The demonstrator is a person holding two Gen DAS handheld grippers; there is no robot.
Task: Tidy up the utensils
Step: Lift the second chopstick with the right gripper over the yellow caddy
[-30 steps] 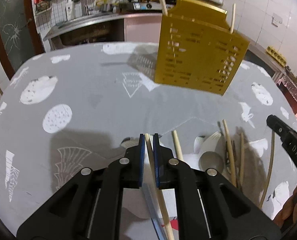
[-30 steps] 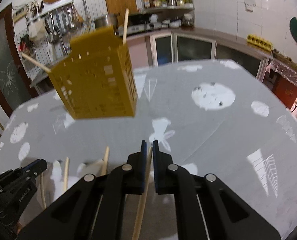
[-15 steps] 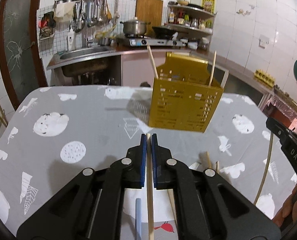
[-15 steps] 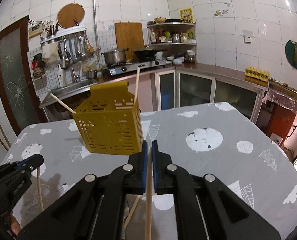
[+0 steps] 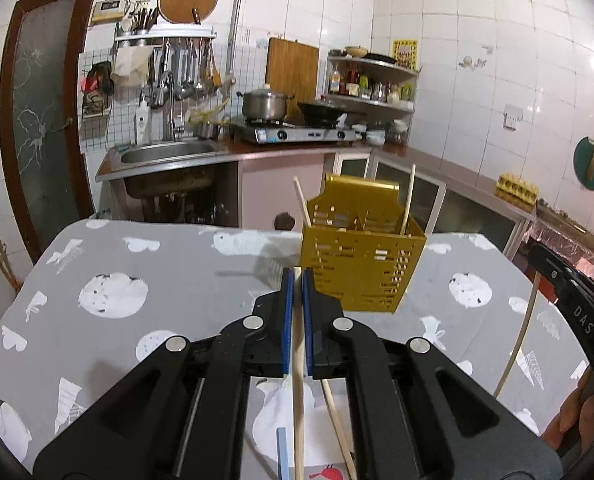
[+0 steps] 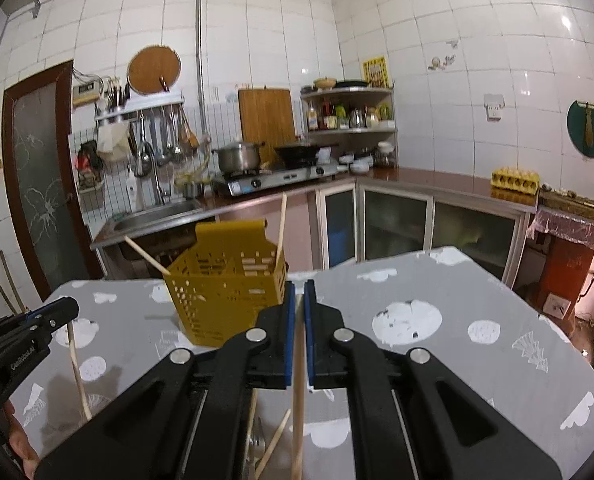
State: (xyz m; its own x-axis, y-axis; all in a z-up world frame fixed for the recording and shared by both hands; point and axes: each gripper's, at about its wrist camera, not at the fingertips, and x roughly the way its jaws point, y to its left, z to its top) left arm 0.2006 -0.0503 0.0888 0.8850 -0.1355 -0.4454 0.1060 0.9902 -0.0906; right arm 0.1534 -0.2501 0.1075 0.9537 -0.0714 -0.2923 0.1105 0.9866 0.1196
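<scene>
Yellow perforated caddy (image 5: 363,266) upright on bench (image 5: 185,280), 2 chopsticks (image 5: 407,200) inside, leaning toward 11 and 1 o'clock. Left fingers (image 5: 297,280) and right fingers (image 6: 299,292) each clenched on 1 chopstick (image 5: 298,408).

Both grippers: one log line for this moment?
left gripper: shut on chopstick | right gripper: shut on chopstick | yellow basket: on table, two chopsticks inside

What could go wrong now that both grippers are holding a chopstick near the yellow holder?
The left gripper and right gripper each pinch a long chopstick near its top, so it may swing and miss the holder's opening. The yellow utensil holder looks light and stands free on the table; a sideways nudge might tip it. Two chopsticks already lean inside and could be knocked out.
</scene>
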